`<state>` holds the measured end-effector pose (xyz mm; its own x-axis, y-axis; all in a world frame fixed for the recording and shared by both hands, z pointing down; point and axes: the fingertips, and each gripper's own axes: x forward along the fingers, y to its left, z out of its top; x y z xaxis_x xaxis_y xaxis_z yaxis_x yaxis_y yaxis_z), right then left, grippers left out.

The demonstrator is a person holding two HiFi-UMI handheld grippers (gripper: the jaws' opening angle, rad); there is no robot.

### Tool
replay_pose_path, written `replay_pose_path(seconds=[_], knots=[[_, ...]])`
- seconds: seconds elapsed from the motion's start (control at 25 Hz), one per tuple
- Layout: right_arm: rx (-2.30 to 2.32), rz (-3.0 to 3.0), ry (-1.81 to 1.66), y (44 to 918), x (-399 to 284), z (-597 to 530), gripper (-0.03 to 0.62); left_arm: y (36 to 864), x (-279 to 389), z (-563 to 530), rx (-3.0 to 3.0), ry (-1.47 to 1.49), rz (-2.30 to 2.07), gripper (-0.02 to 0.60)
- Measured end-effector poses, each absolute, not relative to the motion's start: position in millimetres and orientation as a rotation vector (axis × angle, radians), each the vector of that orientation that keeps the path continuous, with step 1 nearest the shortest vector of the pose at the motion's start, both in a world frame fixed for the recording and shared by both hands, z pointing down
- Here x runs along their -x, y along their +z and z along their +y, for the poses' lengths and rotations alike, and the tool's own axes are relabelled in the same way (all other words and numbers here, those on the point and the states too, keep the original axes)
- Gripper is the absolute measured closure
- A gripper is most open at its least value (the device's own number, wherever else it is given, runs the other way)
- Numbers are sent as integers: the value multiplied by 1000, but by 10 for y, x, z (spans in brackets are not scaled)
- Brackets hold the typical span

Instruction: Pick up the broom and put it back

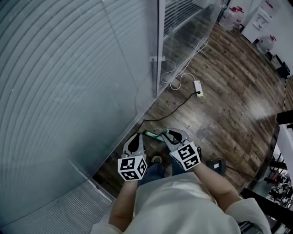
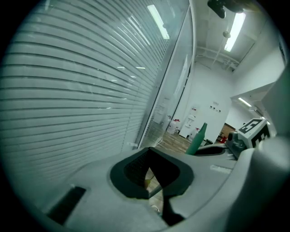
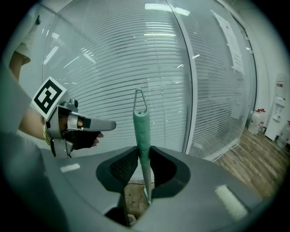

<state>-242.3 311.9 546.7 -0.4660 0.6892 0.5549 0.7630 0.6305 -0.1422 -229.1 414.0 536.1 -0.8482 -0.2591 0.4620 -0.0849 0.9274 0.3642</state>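
Right tool (image 3: 144, 159) clamped on broom (image 3: 141, 129) handle; loop end juts past jaws, near glass wall (image 1: 68, 82). Broom head out of view. Left tool (image 2: 152, 165) closed, empty. Step, likely: pickup done, put-back pending. Next: keep clamp firm, lean broom at wall, release.

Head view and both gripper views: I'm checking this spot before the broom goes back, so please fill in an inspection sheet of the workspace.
Surface: wood plank floor.
Job's things: green broom handle, gripped near its looped end; brush end not seen.
Clutter: small dark object on the floor near the person's right arm.
Grippers: right tongs shut on the broom handle; left tongs tips together, nothing between them.
Cables: white power strip with its cord, and a black cable, both lying on the floor by the glass.
Surroundings: glass wall with blinds; water bottles far off.
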Motion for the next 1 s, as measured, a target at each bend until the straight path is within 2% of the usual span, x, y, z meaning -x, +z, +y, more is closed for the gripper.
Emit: replay_pose_path(seconds=[1.0], knots=[[1308, -2101, -260, 6515, 3045, 3686, 503, 5960, 2434, 4408, 27, -459, -2554, 578]])
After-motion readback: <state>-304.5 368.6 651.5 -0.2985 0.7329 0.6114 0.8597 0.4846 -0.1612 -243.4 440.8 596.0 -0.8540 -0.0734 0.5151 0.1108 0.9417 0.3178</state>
